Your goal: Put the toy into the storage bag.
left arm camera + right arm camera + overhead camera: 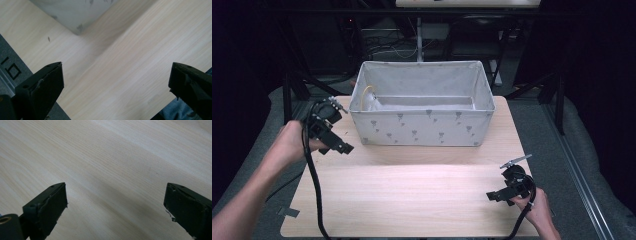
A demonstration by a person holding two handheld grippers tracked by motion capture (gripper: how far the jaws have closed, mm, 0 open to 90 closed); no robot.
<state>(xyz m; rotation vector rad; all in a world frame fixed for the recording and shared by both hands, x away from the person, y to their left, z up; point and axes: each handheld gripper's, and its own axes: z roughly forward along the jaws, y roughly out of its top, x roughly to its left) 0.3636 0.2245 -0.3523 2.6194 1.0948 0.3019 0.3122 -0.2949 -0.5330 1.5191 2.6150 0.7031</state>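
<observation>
The left hand-held gripper (343,149) hangs with jaws spread wide and nothing between them, just beside the near left corner of the grey fabric storage bin (422,125). That bin stands upright on the wooden counter (412,200), open top up, long axis running left to right. The right hand-held gripper (492,196), also open and empty, sits well apart.

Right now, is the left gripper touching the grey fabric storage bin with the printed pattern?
Apart. In the left gripper view, bare wooden table lies between the open left gripper and the bin corner.
</observation>
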